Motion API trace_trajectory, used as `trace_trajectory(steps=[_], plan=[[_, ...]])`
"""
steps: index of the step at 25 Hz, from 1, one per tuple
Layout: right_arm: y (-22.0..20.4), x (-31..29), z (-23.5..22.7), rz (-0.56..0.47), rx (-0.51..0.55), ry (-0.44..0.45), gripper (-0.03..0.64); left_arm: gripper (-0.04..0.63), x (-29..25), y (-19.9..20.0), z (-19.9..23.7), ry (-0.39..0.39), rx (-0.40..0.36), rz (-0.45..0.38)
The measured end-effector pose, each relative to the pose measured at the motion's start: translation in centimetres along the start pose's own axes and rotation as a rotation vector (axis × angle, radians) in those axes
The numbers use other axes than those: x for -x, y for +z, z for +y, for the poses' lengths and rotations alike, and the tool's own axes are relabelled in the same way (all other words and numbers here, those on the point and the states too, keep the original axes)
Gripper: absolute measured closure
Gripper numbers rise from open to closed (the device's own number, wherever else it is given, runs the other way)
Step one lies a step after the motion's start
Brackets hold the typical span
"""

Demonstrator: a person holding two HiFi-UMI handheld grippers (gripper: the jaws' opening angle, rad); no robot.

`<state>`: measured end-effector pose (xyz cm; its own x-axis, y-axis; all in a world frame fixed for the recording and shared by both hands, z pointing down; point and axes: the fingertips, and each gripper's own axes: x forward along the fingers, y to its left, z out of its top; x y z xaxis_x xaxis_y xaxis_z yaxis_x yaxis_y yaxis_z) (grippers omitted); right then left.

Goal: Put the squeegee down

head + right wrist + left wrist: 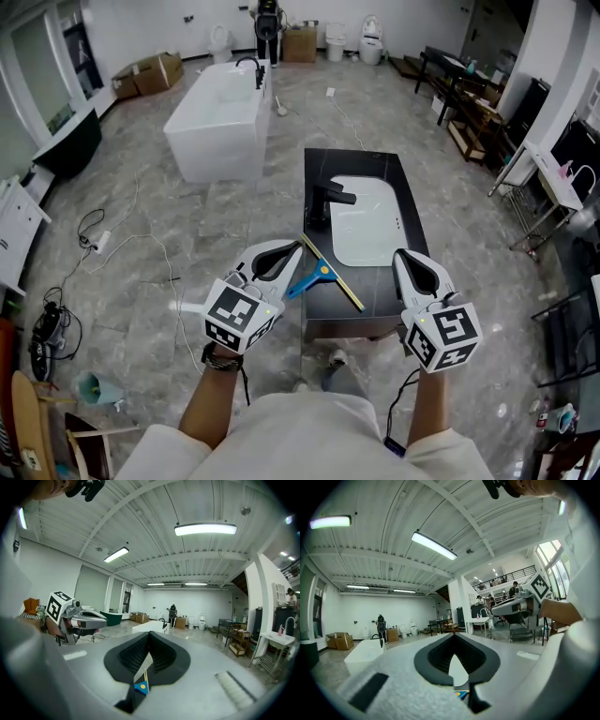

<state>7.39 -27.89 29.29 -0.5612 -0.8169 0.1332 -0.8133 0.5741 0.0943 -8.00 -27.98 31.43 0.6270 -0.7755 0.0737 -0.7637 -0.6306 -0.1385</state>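
Observation:
The squeegee (319, 277), with a blue handle and a long yellow blade, lies flat on the front part of the black counter (323, 314), and neither gripper holds it. My left gripper (296, 247) hovers above the counter's left edge, over the handle end; its jaws are shut and empty. My right gripper (401, 256) is above the counter's right front, also shut with nothing in it. A bit of the squeegee (461, 695) shows below the closed left gripper (453, 635) in the left gripper view. The squeegee (140, 686) also shows under the closed right gripper (149, 633) in the right gripper view.
A white basin (366, 220) with a black faucet (324, 199) is set in the counter. A white bathtub (218, 120) stands on the floor behind and to the left. Cables (103, 242) trail over the floor at left; shelves and racks (525, 178) line the right side.

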Motion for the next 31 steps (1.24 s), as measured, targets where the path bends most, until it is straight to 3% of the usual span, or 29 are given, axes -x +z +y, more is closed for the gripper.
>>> trace_trajectory(steps=[12, 31], plan=[[0.1, -0.4, 0.4, 0.006, 0.026, 0.025, 0.611, 0.591, 0.2, 0.0, -0.1, 0.018, -0.017, 0.02], [-1.5, -0.8, -0.5, 0.04, 0.021, 0.014, 0.611, 0.591, -1.0, -1.0, -0.8, -0.016, 0.0, 0.041]])
